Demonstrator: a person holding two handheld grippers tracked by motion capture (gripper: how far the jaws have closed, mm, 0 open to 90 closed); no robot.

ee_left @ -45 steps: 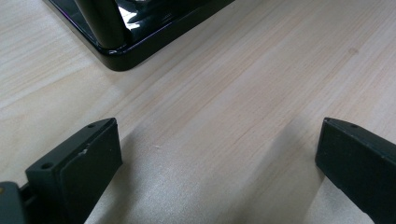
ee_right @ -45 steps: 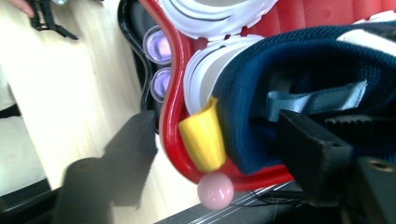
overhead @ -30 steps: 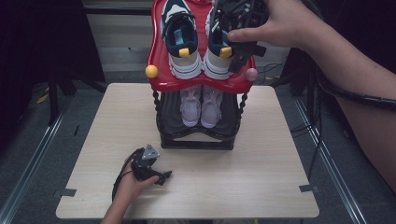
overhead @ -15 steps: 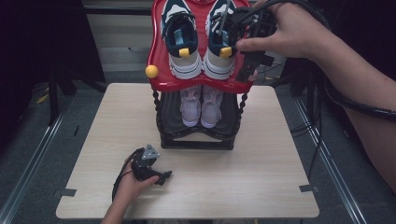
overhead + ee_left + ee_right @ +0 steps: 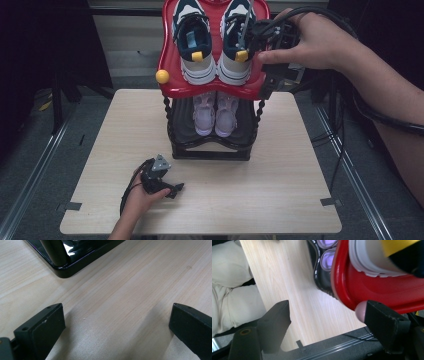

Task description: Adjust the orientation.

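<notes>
Beside the red plastic top shelf (image 5: 250, 87) bearing navy-and-white sneakers (image 5: 239, 47), the right gripper (image 5: 325, 322) is hovering, jaws wide, just closing slightly on nothing; left gripper (image 5: 115, 327) is resting wide on the wooden table (image 5: 280, 200); grasping remains undone.

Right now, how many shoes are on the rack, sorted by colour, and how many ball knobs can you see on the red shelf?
Navy and white sneakers on the red shelf: 2
Pale lilac shoes on the black lower shelf: 2
Yellow ball knob: 1
Pink ball knob: 1
Total: 4 shoes, 2 knobs, 6 things
</notes>
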